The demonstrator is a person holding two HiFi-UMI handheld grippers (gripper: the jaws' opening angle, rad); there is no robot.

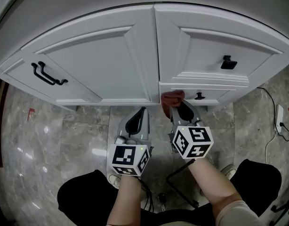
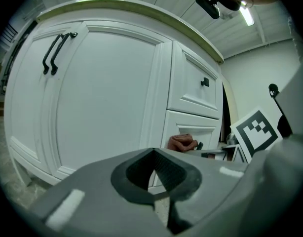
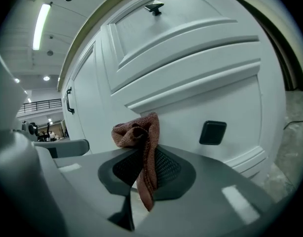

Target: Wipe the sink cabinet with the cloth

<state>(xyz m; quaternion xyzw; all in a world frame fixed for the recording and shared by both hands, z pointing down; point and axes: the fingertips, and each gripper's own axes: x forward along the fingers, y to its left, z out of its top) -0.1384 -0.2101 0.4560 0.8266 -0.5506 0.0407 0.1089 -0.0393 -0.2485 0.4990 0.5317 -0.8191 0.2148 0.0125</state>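
Dangling cloth (image 3: 140, 132) between right tongs (image 3: 141, 177)

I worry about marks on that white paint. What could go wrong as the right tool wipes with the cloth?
The cloth is only a small wad beyond the right tool; its hard tips might scrape the drawer front. The black knob sits close beside the cloth and could snag it. A thin strip is pinched, so it may slip out.

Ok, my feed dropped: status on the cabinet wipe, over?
Right gripper shut on cloth, cloth at lower drawer front. Left gripper shut, empty, short of the cabinet. Nothing in the way.
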